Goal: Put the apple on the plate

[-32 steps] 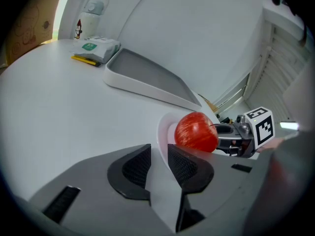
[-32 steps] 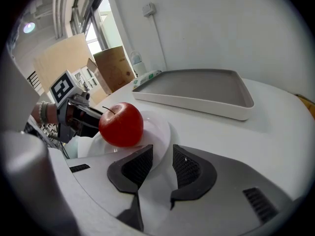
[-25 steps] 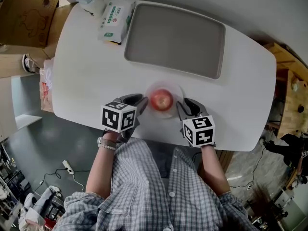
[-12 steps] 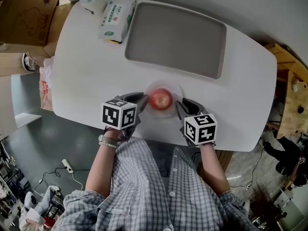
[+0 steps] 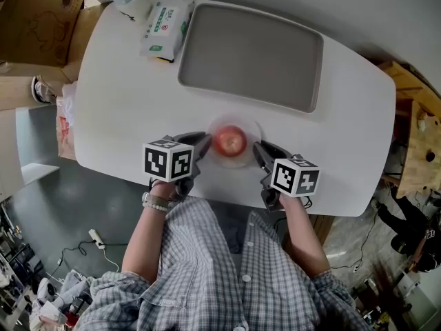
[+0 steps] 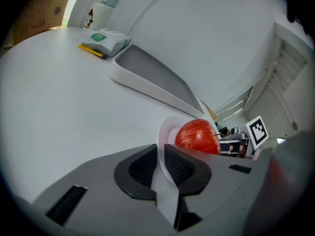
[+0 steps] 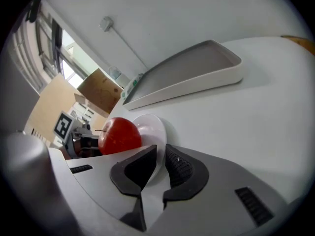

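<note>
The left gripper pinches the white plate by its thin rim. The right gripper clamps the opposite rim. The apple sits between them, apparently centred.

The apple sits on the plate; my left gripper and right gripper touch the plate's opposite edges.

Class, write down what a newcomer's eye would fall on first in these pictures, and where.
A red apple sits on a small white plate at the near edge of the table. The left gripper and right gripper each pinch the plate's rim from opposite sides. Behind lies a wide grey tray.
</note>
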Demonstrator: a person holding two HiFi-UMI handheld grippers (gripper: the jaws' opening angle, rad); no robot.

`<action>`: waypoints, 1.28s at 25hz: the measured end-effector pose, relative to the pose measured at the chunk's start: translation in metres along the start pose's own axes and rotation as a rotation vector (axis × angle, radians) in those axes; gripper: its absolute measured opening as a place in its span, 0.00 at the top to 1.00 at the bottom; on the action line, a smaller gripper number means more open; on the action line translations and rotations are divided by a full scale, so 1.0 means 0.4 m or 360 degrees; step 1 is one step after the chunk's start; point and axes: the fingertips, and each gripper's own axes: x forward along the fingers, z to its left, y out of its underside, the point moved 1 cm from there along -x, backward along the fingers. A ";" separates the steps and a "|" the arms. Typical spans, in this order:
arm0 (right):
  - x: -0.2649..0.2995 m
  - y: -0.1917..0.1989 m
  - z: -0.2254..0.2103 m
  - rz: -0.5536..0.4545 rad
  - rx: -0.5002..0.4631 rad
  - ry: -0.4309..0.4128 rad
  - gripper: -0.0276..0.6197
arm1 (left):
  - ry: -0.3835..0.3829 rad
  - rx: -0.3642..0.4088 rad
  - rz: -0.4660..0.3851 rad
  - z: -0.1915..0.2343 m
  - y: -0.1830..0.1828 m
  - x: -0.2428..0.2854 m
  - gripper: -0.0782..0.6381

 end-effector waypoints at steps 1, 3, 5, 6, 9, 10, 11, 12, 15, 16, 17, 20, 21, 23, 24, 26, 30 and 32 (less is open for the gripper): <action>0.000 -0.001 -0.002 -0.0004 0.0078 -0.0025 0.86 | 0.0007 -0.0022 -0.0003 0.001 0.001 0.000 0.82; -0.001 -0.005 -0.005 -0.0020 0.0196 -0.0068 0.87 | 0.0034 -0.0082 -0.0004 0.003 0.001 0.000 0.82; -0.001 -0.010 -0.008 -0.0038 0.0268 -0.0102 0.88 | 0.0070 -0.0133 0.0000 0.004 0.000 0.000 0.83; -0.001 -0.010 -0.008 -0.0045 0.0295 -0.0120 0.88 | 0.0091 -0.0153 0.0002 0.003 -0.001 0.000 0.83; -0.002 -0.009 -0.010 -0.0048 0.0345 -0.0174 0.89 | 0.0147 -0.0205 0.0020 0.002 -0.003 0.001 0.84; -0.002 -0.009 -0.011 -0.0044 0.0361 -0.0189 0.89 | 0.0160 -0.0216 0.0030 0.002 -0.003 0.000 0.84; -0.001 -0.009 -0.011 -0.0040 0.0375 -0.0201 0.89 | 0.0169 -0.0220 0.0041 0.003 -0.003 0.000 0.84; -0.001 -0.010 -0.011 -0.0035 0.0385 -0.0210 0.89 | 0.0175 -0.0220 0.0052 0.003 -0.004 0.000 0.84; -0.001 -0.011 -0.010 -0.0020 0.0411 -0.0234 0.89 | 0.0189 -0.0210 0.0093 0.003 -0.001 -0.001 0.84; -0.002 -0.013 -0.010 -0.0019 0.0423 -0.0244 0.90 | 0.0193 -0.0207 0.0108 0.002 -0.001 -0.001 0.84; -0.003 -0.015 -0.010 -0.0020 0.0433 -0.0250 0.90 | 0.0194 -0.0206 0.0120 0.002 -0.001 -0.001 0.84; -0.004 -0.018 -0.006 -0.0010 0.0454 -0.0257 0.90 | 0.0177 -0.0221 0.0139 0.003 -0.007 -0.002 0.84; -0.005 -0.018 -0.004 -0.0004 0.0466 -0.0260 0.90 | 0.0171 -0.0230 0.0143 0.004 -0.009 -0.003 0.84; -0.007 -0.019 -0.004 0.0002 0.0490 -0.0260 0.90 | 0.0170 -0.0244 0.0146 0.002 -0.013 -0.003 0.84; -0.008 -0.020 -0.006 0.0002 0.0499 -0.0256 0.90 | 0.0174 -0.0247 0.0144 -0.001 -0.016 -0.002 0.84; -0.012 -0.023 -0.009 0.0002 0.0514 -0.0245 0.90 | 0.0186 -0.0245 0.0144 -0.007 -0.019 -0.001 0.84; -0.026 -0.029 -0.006 0.0010 0.0534 -0.0252 0.90 | 0.0201 -0.0258 0.0146 -0.019 -0.024 -0.005 0.84; -0.033 -0.034 -0.004 0.0013 0.0543 -0.0255 0.90 | 0.0201 -0.0261 0.0146 -0.025 -0.029 -0.008 0.84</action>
